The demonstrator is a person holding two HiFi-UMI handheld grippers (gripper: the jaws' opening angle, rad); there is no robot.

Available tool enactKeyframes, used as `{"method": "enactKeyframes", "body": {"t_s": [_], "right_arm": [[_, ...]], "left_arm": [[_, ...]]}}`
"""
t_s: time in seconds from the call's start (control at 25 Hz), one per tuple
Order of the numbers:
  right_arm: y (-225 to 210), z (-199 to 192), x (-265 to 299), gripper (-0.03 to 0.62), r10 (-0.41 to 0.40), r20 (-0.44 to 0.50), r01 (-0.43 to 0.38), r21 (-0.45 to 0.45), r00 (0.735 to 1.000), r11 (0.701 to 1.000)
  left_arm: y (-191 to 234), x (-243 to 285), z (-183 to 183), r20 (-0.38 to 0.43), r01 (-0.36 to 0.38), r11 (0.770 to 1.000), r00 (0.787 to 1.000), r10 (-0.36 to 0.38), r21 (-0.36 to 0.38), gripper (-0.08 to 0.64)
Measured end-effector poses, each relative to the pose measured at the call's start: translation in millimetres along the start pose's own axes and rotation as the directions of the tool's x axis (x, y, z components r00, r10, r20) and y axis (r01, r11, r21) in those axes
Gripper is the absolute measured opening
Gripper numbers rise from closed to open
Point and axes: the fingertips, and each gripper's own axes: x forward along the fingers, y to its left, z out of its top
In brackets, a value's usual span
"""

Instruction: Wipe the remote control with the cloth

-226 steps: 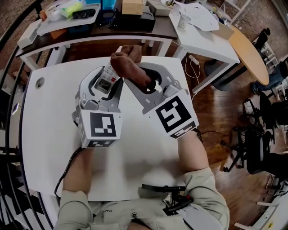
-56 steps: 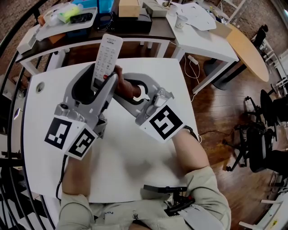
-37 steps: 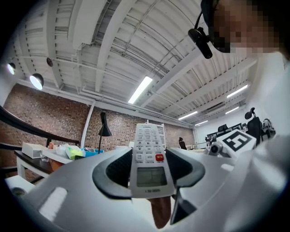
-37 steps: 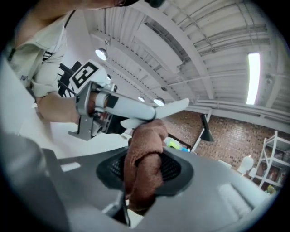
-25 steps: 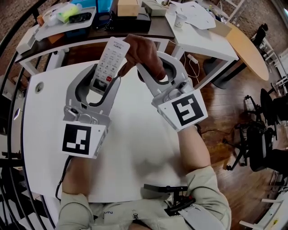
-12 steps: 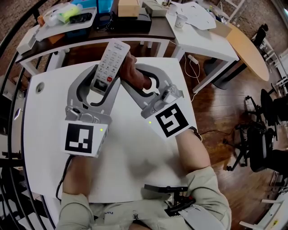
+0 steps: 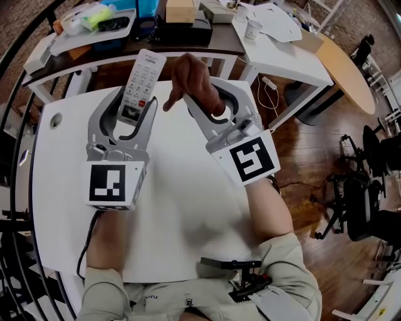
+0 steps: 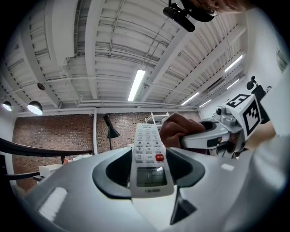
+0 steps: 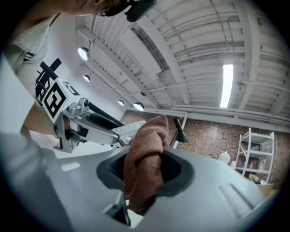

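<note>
Brown cloth (image 7: 195, 76) pinched by R gripper (image 9: 144, 180), seemingly just off remote (image 7: 141, 76) in L gripper (image 7: 134, 111); cluttered desk (image 7: 213, 47) beyond.

A white square laminate table (image 7: 182, 219) stands on a brown wooden plank floor (image 7: 313, 157). Near the table's far left corner a small round grey disc (image 7: 55, 117) sits on the top; it may be a cable-hole cap, but the view is too small to tell. At the table's near edge, right of its middle, lies a black bracket-like device (image 7: 233, 268). Beyond the table's far edge stands a dark-topped bench with white legs (image 7: 188, 49), carrying a white plastic tray (image 7: 74, 39), a tan cardboard box (image 7: 183, 9) and a black boxy device (image 7: 187, 30). Off the table's far right corner is a second white table (image 7: 288, 63), with a white paper cup (image 7: 255, 28) and white paper sheets (image 7: 281, 25) on it.
</note>
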Motion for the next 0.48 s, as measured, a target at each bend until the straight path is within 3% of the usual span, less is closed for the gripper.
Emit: {"method": "enactKeyframes", "body": {"t_s": [0.48], "right_arm": [[-46.6, -53.7, -4.6, 0.118, -0.149, -0.140, 0.171, 0.155, 0.979, 0.973]], "left_arm": [[28.9, 17.4, -57.1, -0.156, -0.072, 0.997, 0.986, 0.065, -0.040, 0.242]]}}
